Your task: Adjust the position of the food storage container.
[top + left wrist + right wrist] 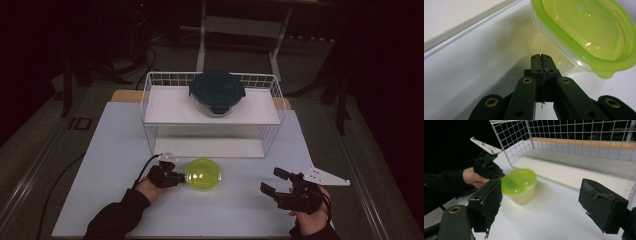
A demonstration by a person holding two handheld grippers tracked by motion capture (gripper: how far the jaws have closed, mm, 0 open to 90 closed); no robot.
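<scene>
Green-lidded tub (pixel 203 174) lower centre, upright, lid up, left gripper (pixel 179 177) jaws together beside it, right gripper (pixel 270 182) jaws apart, empty.

High view: above near table edge, looking forward and down, far off, dim. Left gripper view: along shut jaws, very near green container (pixel 584 32), probably facing rack side. Right gripper view: low over table (pixel 544 220), facing left gripper (pixel 489 167) and wire rack (pixel 579 140). Shared by all: green container.
</scene>
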